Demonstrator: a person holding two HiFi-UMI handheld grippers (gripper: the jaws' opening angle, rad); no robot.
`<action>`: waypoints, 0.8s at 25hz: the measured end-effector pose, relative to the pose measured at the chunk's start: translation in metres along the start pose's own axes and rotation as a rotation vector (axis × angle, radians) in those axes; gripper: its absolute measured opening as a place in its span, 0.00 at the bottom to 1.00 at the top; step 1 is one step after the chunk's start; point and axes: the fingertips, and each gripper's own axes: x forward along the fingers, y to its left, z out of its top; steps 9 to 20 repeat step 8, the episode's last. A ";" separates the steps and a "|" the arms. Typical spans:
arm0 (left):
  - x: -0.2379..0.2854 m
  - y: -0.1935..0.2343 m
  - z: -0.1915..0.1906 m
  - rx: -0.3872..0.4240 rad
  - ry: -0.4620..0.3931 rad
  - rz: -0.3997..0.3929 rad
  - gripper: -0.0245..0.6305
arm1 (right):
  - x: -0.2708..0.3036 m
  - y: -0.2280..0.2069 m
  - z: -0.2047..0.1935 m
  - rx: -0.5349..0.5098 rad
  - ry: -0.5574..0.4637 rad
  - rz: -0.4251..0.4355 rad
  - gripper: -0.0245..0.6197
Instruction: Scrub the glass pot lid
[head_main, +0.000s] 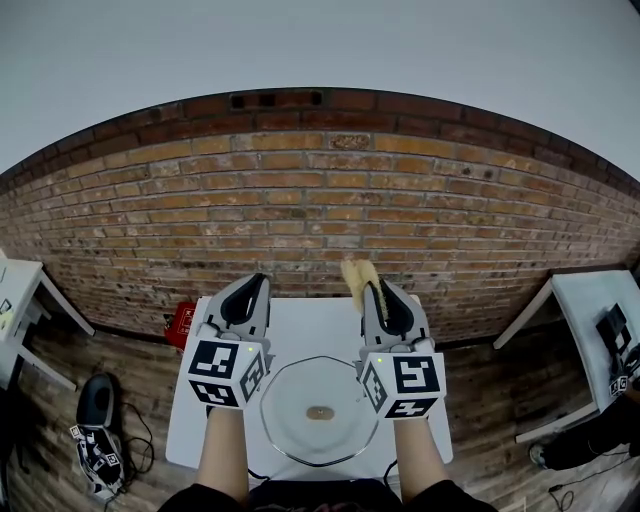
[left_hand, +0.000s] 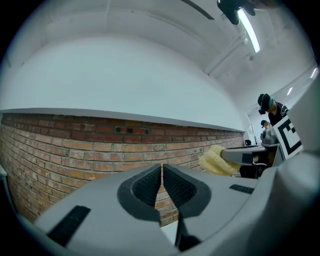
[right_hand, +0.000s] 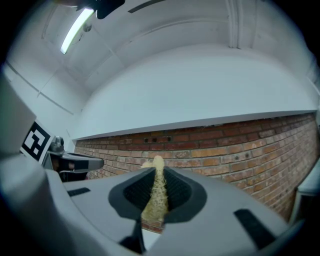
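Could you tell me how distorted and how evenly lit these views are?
Head view: strong fisheye, the wall bows into an arc, light even. Left gripper view: dark corners, lamp glares. Right gripper view: dark corners, second lamp glares upper left.

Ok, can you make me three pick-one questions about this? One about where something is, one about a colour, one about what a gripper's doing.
1. Where is the glass lid? A in a sink B on the white table C on a shelf
2. What colour is the scrubber? A yellow B blue C black
3. How is the left gripper? A holding the lid B wide open C shut, empty
Answers: B, it lies flat there; A, pale yellow, clamped by the right gripper; C, jaws together, nothing between.
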 end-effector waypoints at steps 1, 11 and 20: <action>0.000 0.000 0.000 0.000 -0.001 0.000 0.07 | 0.000 0.000 0.000 0.000 0.000 0.000 0.12; 0.002 0.000 -0.005 -0.001 0.005 -0.018 0.07 | 0.002 -0.001 0.000 -0.004 -0.001 -0.004 0.12; 0.002 0.000 -0.005 -0.001 0.005 -0.018 0.07 | 0.002 -0.001 0.000 -0.004 -0.001 -0.004 0.12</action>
